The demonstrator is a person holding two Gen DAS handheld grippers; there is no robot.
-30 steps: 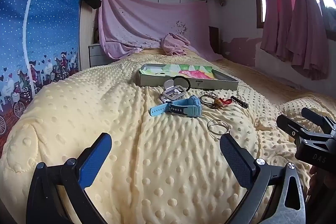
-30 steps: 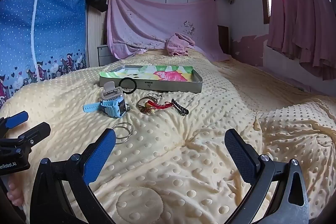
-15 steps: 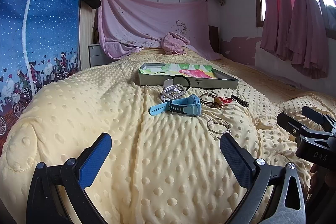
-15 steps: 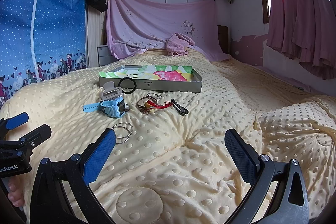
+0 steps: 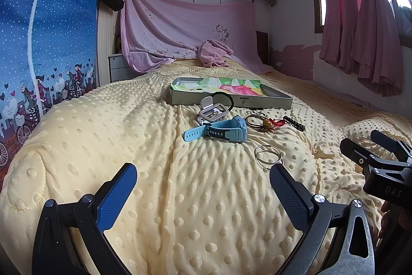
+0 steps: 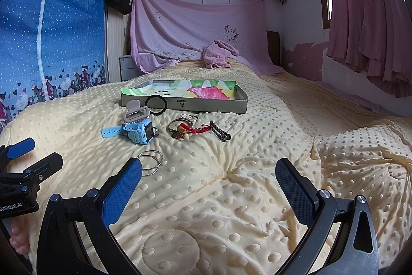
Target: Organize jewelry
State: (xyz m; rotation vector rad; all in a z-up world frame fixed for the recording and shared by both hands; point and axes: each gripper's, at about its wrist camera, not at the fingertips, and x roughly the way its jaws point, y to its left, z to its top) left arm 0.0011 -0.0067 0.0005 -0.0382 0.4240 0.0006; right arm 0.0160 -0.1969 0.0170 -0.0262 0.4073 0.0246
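Pale-yellow dotted blanket, light-blue watch, red cord bracelet, perhaps silver bangles.

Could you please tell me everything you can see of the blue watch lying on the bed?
The blue watch is a chunky light-blue piece that looks like plastic or rubber, with a darker blue band section near its case. It lies on its side on the dotted yellow blanket, one strap end stretched out to the left. A grey clip-like piece lies just behind it, seemingly touching. Neither gripper touches it.
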